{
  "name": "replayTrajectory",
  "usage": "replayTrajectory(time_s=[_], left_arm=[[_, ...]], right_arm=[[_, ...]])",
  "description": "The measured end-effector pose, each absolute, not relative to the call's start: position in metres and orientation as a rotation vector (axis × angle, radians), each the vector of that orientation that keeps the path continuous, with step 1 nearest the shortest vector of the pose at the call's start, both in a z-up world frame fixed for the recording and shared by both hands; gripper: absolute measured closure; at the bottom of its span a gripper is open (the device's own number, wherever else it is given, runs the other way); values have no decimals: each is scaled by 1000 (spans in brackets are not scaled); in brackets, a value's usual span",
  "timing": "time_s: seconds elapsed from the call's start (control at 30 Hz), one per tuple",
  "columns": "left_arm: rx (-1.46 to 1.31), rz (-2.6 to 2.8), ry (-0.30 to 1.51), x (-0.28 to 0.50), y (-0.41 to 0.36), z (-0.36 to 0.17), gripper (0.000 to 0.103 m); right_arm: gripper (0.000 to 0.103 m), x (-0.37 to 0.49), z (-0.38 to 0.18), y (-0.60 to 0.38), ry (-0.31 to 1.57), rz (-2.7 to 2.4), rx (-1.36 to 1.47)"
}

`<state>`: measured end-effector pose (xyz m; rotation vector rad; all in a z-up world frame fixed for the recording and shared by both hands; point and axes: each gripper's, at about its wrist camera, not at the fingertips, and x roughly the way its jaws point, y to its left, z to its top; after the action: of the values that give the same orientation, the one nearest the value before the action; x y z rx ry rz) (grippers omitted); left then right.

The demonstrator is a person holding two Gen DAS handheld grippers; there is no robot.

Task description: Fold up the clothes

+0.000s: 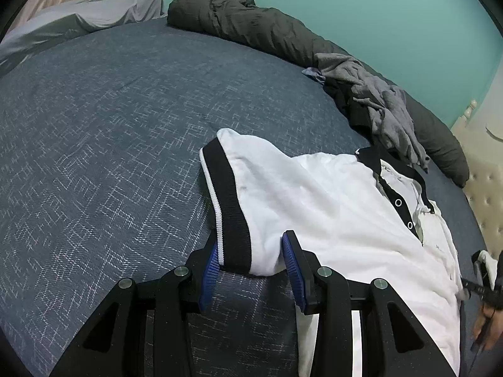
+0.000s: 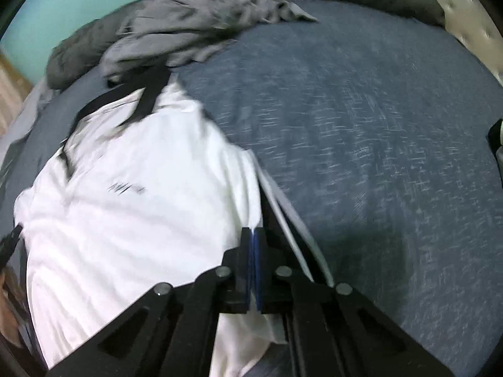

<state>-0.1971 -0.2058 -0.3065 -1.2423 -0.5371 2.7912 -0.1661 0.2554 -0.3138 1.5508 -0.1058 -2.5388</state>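
- Looking through my left wrist camera, I see the white polo shirt (image 1: 330,207) spread on the bed (image 1: 110,132), its collar and black button placket (image 1: 396,201) toward the far right.
- My left gripper (image 1: 251,260) is spread wide, its blue pads (image 1: 210,270) on either side of the sleeve's black cuff (image 1: 229,201); the cuff end lies between the jaws but is not pinched.
- This view alone shows the sleeve laid out toward the left, a white stripe edging the cuff.
- It also shows the grey pillow (image 1: 85,15) at the far left and a tufted headboard (image 1: 484,188) at the right edge.
- The right wrist view, somewhat blurred, shows the shirt (image 2: 125,207) from the other side, with small dark chest lettering (image 2: 125,187).
- There my right gripper (image 2: 253,242) is closed, pads pressed together on the shirt's right edge, white fabric bunched at and below the jaws.
- A black-and-white striped band (image 2: 292,229) runs just beside the right gripper; I cannot tell whether it is caught in the jaws.
- Both views show the crumpled grey garment (image 1: 383,103) beyond the collar and the dark rolled duvet (image 1: 251,28) along the teal wall (image 1: 377,15).
- In the left view, the right gripper (image 1: 481,282) appears at the far right edge, beside the shirt's edge.
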Motion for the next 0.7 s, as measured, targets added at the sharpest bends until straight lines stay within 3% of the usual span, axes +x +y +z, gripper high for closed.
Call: replayTrajectory(time_s=[0.27,0.43,0.47,0.57,0.7], left_arm=[[-1243,2782,-545,-197,-207,-306,61],[-1239,2782,-554,-198,-210,-305,61],[-1239,2781,-554,-198,-210,-305,61],[-1240,2780,-554,-199,-211,-306,61],[-1242,2777,-553,-199,-212,-306,61]], right_arm=[[102,-133,-331,235,-66,-2474,1538],[101,-135,-301,257,-244,-2588,1387],[98,-137,-294,263,-269,-2618,1352],[61,-154,-283,278,-314,-2689,1349],[60,-184,-290,286,-338,-2673,1440]])
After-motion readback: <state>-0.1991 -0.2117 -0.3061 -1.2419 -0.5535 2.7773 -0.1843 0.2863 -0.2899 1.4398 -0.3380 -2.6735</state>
